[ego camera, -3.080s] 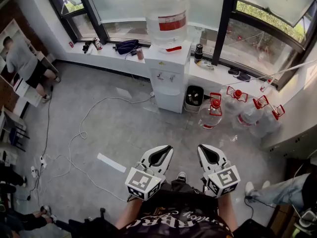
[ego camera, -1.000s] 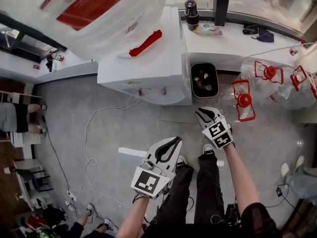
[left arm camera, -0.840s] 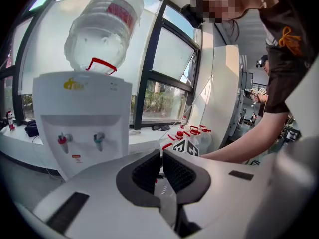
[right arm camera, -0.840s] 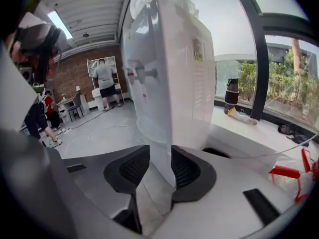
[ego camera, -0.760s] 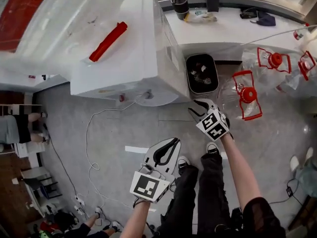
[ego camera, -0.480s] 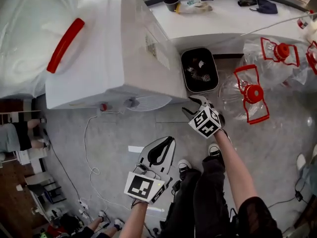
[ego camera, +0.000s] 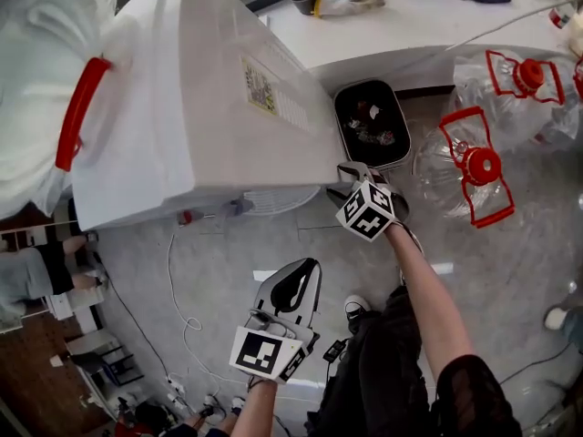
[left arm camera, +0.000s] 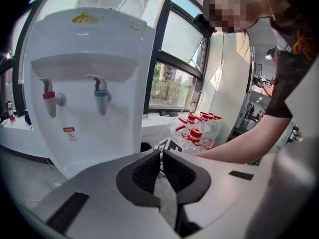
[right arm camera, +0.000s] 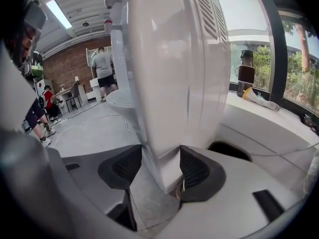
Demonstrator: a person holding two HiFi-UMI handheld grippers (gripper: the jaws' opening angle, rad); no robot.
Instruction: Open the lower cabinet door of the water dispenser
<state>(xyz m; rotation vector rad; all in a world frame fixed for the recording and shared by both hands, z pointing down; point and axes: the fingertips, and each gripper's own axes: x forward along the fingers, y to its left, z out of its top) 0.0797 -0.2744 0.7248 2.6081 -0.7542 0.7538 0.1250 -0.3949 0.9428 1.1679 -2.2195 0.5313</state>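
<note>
The white water dispenser (ego camera: pixel 200 107) with its big bottle fills the upper left of the head view. My right gripper (ego camera: pixel 349 182) is at its lower front right corner. In the right gripper view the jaws of that gripper (right arm camera: pixel 160 166) are opening wide, with the vertical corner edge of the dispenser's lower body (right arm camera: pixel 174 83) between the pads. I cannot make out the door's seam. My left gripper (ego camera: pixel 305 267) hangs over the floor in front of the dispenser, shut and holding nothing (left arm camera: pixel 161 156). It faces the dispenser's front (left arm camera: pixel 89 83) with the red tap (left arm camera: pixel 50 96) and the blue tap (left arm camera: pixel 101 91).
A black bin (ego camera: pixel 369 121) stands right of the dispenser under the white windowsill (ego camera: pixel 410 25). Clear water jugs with red caps (ego camera: pixel 474 162) lie on the floor further right. A white cable (ego camera: pixel 182 289) runs over the grey floor at the left. People stand far back (right arm camera: pixel 103 66).
Both grippers have sunk lower. The right gripper has moved in to the dispenser's lower right corner and its jaws have spread. The left gripper stays shut.
</note>
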